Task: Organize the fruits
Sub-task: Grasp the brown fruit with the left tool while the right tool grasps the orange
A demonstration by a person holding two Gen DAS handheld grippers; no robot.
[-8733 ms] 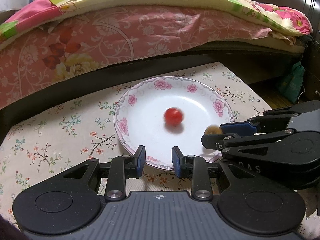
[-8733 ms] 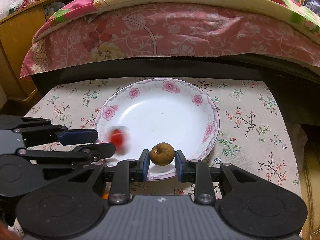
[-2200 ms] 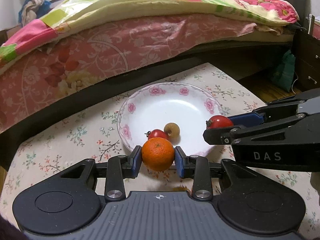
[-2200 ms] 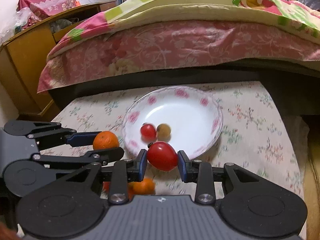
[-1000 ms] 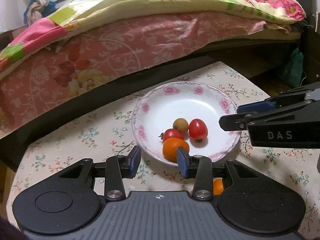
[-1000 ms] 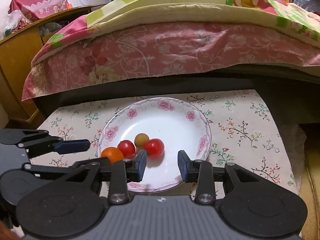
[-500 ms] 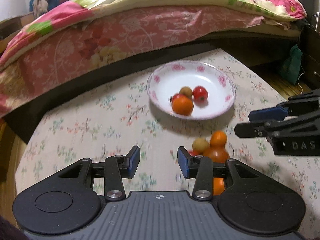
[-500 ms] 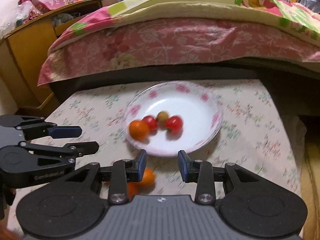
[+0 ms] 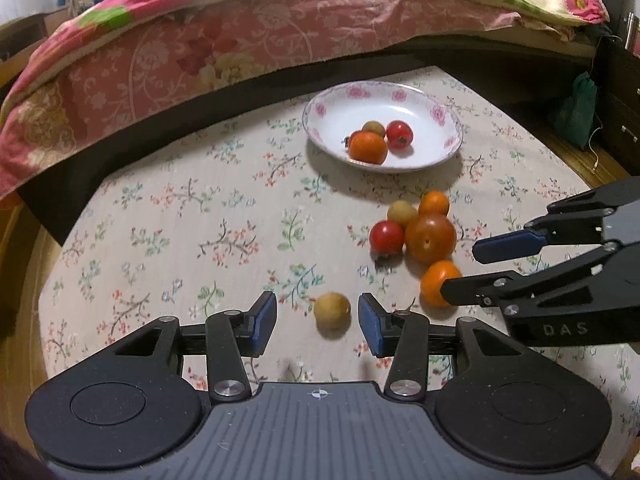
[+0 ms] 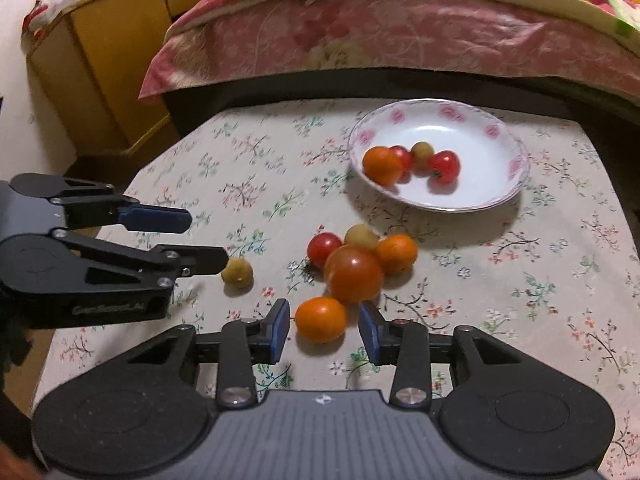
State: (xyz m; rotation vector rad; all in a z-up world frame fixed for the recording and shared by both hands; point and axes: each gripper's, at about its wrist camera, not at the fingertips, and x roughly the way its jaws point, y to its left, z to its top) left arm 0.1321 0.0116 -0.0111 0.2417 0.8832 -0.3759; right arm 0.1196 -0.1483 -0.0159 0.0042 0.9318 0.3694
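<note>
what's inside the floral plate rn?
White pink-flowered plate holds four fruits: an orange mandarin, two red cherry tomatoes, a tan longan. The mandarin covers part of the left tomato.

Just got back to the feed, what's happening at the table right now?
A person is moving fruit onto the plate, a tool in each hand. Four pieces sit there; six remain on the tablecloth. The left tool is opening around a small tan fruit, the right tool around an orange. Neither is gripped yet.

wrist views, angled down, sharing plate (image 9: 452, 146)
</note>
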